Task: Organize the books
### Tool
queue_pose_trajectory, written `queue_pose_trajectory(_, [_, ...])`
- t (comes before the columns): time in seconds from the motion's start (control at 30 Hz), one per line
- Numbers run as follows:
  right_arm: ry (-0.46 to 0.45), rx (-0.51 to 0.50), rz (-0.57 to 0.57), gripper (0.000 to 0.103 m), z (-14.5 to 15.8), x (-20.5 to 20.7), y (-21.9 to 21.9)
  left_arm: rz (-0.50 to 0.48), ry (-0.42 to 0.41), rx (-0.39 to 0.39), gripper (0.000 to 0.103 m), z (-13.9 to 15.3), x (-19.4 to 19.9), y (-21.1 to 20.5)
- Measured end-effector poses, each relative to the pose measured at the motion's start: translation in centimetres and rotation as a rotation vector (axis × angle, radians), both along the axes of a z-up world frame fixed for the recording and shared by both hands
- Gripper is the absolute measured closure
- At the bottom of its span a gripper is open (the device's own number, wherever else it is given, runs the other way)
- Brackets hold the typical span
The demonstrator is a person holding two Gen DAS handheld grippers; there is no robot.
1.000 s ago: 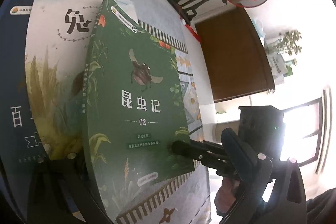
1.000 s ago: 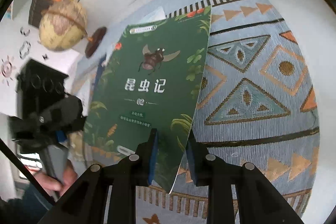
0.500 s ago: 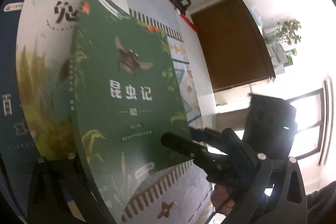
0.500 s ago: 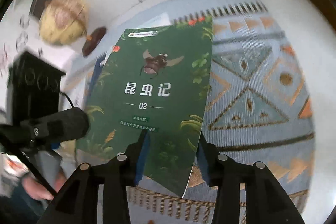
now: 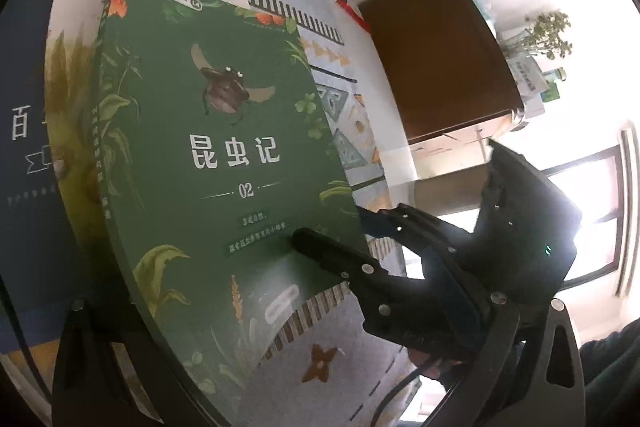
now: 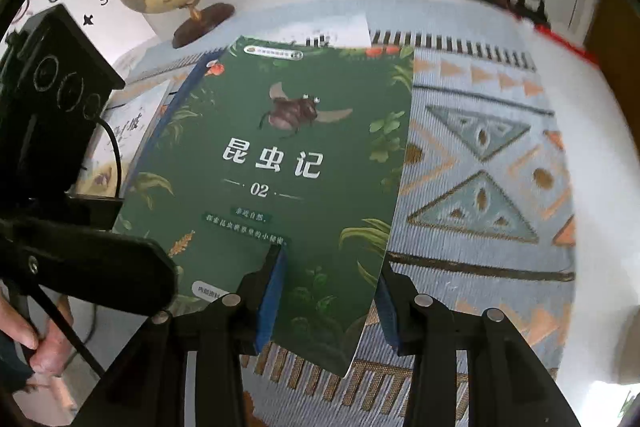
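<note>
Right wrist view: a second ago my right tongs (image 6: 330, 291) were pinched on the lower corner of the green book (image 6: 304, 155). Now the jaws stand partly apart. The corner still sits between them, but neither blue pad presses on it, so they hold nothing. The cover also sits squarer in this view than it did.

The book lies at a slant, its spine side over the white book (image 5: 68, 75) and the blue book (image 5: 24, 187), its free side out over the patterned cloth (image 6: 480, 187). I take the release to mean this book is about placed on the pile, or is passing to my other hand. Squaring it with the two below looks like the work left.

My left tongs (image 6: 132, 263) are harder to read. One black finger lies over the book's lower spine corner in the right view. In the left view the book covers the tips. I cannot tell whether they are clamped on it or only resting there.

Most of the two lower books is covered, and the blue one is cut off at the frame edge. I cannot see what holds the green book's raised side up.
</note>
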State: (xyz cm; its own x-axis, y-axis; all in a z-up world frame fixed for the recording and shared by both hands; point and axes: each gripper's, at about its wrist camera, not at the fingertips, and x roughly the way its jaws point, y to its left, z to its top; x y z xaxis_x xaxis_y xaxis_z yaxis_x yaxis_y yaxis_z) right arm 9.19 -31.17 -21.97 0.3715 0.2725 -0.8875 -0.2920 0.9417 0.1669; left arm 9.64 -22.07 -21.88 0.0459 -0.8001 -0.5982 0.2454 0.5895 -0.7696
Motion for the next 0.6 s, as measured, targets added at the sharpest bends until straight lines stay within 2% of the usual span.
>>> queue_pose_trajectory(0.07, [-0.012,-0.022,0.019,0.061,0.1,-0.1,0.4,0.01,-0.001,0.005,0.001,0.1,0.0,0.2])
queue_pose_trajectory(0.13, [-0.021,-0.043,0.049,0.061,0.2,0.1,0.6,0.015,-0.03,0.048,0.001,0.4,-0.1,0.1])
queue_pose_trajectory(0.23, [-0.027,-0.049,0.075,0.061,0.5,-0.2,0.7,-0.025,-0.135,0.198,0.001,1.1,-0.7,-0.6])
queue_pose_trajectory(0.27, [-0.025,-0.049,0.078,0.061,0.5,-0.1,0.7,-0.022,-0.154,0.217,0.001,1.2,-0.9,-0.6])
queue_pose_trajectory(0.43, [-0.052,-0.084,0.08,0.061,0.7,-0.6,1.4,0.035,-0.156,0.219,0.001,0.9,-0.8,0.5])
queue_pose_trajectory(0.53, [-0.082,-0.111,0.074,0.061,1.2,-0.8,1.9,0.103,-0.127,0.176,0.0,0.7,-0.8,1.5])
queue_pose_trajectory(0.6, [-0.105,-0.14,0.085,0.061,1.5,-1.1,2.4,0.108,-0.157,0.194,0.0,1.1,-1.3,1.5])
